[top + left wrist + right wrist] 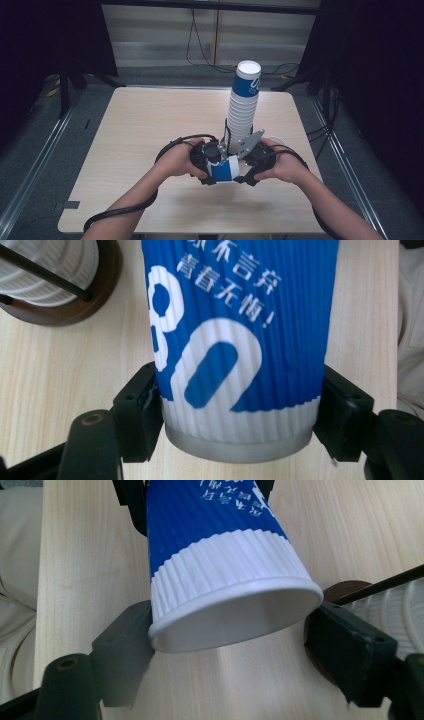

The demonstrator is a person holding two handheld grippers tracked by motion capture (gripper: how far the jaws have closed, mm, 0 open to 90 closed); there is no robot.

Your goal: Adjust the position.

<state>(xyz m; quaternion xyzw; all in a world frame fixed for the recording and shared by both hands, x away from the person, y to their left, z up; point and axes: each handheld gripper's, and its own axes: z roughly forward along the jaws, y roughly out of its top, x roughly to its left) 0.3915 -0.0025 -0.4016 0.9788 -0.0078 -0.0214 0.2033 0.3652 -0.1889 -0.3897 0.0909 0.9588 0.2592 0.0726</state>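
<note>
On the left, the left claw [212, 167] is closed on the base end of a blue and white ribbed paper cup [224, 169], one jaw pressed against each side just above the bottom rim, as the left gripper view shows. The cup lies roughly level between the two hands, low over the near middle of the tabletop [135, 135]. To its right, the right claw [245, 170] straddles the cup's open mouth. In the right gripper view one jaw touches the rim while the other stands a little clear of it, so this claw is open and does not yet grip. Behind the hands, right of centre, a tall stack of matching cups [243, 107] stands upright in a holder with thin black rods and a dark round base [65, 315].

Risks, as I judge them: the thin paper wall may buckle if the left claw squeezes harder. If the right claw closes on the soft rim, the mouth could be crushed oval, and a cup in that shape would not nest cleanly. A careless swing could knock the tall stack, which stands just beyond the hands.

The cup [235, 325] bears a large white "8" and "0", with white Chinese characters above them. I read the lower line as 青春无悔!, while the upper line is cut off.
</note>
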